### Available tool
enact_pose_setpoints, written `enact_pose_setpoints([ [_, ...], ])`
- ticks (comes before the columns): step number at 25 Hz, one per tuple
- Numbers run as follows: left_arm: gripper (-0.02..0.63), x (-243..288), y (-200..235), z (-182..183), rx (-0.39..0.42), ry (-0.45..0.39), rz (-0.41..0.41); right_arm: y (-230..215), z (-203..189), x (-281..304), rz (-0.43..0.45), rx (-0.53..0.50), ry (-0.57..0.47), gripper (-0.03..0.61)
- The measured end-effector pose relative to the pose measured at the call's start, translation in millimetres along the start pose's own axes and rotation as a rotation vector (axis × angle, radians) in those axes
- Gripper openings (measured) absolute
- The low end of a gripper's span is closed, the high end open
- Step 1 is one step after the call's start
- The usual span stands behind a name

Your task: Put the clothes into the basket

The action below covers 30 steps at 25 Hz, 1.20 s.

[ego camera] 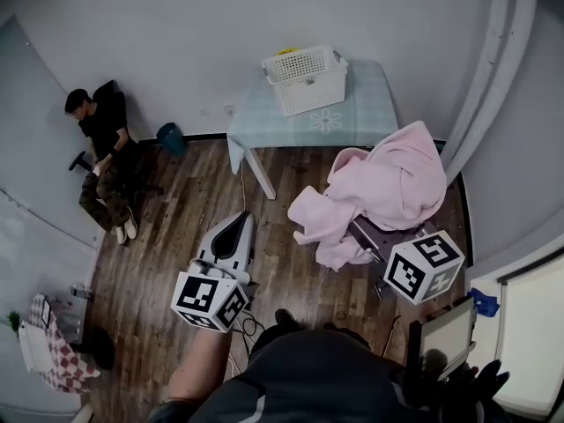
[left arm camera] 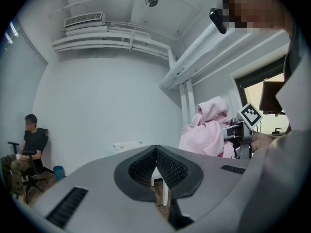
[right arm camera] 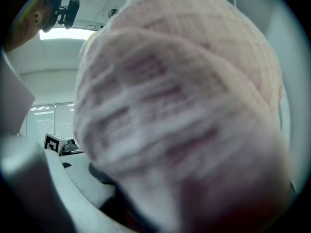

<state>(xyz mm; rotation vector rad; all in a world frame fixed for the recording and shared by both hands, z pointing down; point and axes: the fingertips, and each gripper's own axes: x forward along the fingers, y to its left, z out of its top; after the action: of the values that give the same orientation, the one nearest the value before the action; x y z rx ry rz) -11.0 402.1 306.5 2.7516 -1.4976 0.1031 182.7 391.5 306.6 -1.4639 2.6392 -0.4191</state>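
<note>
Right gripper (ego camera: 363,233): jaws set wide around a thick bunch of the pink clothes (ego camera: 392,183), which drape over and ahead of it and fill its own view.
Left gripper (ego camera: 240,223): tips together, nothing in them, off to the left of the load.
Basket (ego camera: 307,79): well ahead of both grippers, between their lines, upright on the table (ego camera: 357,117), mouth up, long side across the approach.
Nearer gripper: the right one, which carries the load.
Room: bare floor (ego camera: 194,192) up to the table. The table edge comes first and the wall (ego camera: 220,42) stands close behind the basket. The load likely must clear the rim.
</note>
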Motion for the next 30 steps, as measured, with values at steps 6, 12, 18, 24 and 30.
enact_pose_setpoints([
  [6, 0.008, 42.1, 26.8, -5.2, -0.002, -0.011, -0.024, -22.7, -2.7, 41.8, -0.016, 0.009, 0.012, 0.364],
  [12, 0.008, 108.1, 104.5, -13.6, -0.024, -0.021, -0.060, -39.7, 0.4, 135.9, -0.048, 0.001, 0.035, 0.364],
  [18, 0.008, 139.1, 161.6, -6.4, -0.039, -0.035, -0.106, -34.6, 9.3, 193.7, -0.085, 0.001, 0.042, 0.364],
  [24, 0.008, 159.0, 211.2, -2.1, -0.039, -0.059, -0.133, -31.7, 12.5, 244.8, -0.111, -0.009, 0.031, 0.365],
  [30, 0.008, 187.0, 272.3, -10.4, -0.069, -0.051, -0.153, -35.2, 12.7, 305.5, -0.148, -0.007, 0.041, 0.364],
])
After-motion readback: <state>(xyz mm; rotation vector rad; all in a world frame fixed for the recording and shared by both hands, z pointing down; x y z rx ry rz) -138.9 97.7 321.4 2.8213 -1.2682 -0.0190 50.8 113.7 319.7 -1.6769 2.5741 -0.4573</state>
